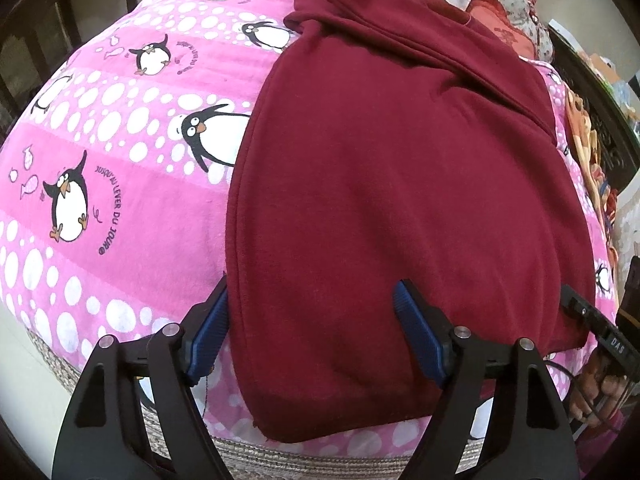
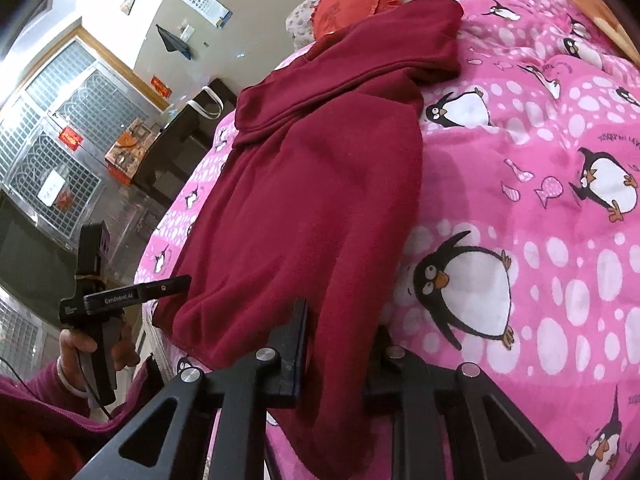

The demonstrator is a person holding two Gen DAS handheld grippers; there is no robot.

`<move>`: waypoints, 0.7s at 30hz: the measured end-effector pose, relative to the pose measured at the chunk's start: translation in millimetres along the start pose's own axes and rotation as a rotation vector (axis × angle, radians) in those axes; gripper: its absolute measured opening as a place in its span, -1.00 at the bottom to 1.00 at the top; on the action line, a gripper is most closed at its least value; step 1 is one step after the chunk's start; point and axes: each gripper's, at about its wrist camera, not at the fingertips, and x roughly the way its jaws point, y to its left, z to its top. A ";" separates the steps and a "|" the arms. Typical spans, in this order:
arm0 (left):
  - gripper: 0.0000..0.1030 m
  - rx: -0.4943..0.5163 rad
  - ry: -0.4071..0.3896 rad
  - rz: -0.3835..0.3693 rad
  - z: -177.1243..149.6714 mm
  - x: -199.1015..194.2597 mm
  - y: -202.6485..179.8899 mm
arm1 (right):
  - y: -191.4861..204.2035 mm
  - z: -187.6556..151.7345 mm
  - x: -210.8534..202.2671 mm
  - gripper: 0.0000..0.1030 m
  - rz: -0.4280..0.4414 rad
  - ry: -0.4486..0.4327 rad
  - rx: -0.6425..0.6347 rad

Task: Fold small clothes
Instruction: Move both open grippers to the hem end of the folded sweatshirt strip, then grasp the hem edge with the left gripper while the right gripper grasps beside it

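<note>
A bed under a pink penguin blanket (image 1: 120, 168) fills both views, with a barred window (image 2: 60, 128) and dark furniture off beyond its far side. The maroon garment (image 1: 400, 168) lies flat along the blanket, its sleeved end toward the pillows (image 2: 352, 4) and its hem at the bed's near edge. The left tool (image 1: 312, 312) straddles the hem's left corner with its jaws spread, one blue pad off the cloth's edge and one on top, not yet pinching. The right tool (image 2: 340, 344) has its jaws drawn narrow around a bunched ridge of hem, apparently gripping it. This looks like the take-up before a fold: the left tool must clamp its corner, then both lift the hem toward the pillows together. The red heart cushion (image 2: 348, 0) near the sleeve could crowd the landing spot.
</note>
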 end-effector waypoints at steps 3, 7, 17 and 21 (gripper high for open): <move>0.63 -0.014 -0.005 -0.005 0.5 -0.9 0.2 | -1.6 0.1 0.9 -0.59 0.007 0.003 0.004; 0.74 -0.018 -0.008 -0.008 1.0 1.1 -4.9 | -1.2 -0.6 1.4 -0.39 0.037 -0.001 0.016; -0.59 -0.005 0.001 -0.031 10.6 -3.6 0.8 | 12.8 0.3 1.1 -0.83 -0.037 0.011 -0.043; -0.76 -0.021 0.021 -0.086 15.9 -8.7 9.3 | 22.2 2.0 -14.5 -0.85 -0.014 -0.020 -0.051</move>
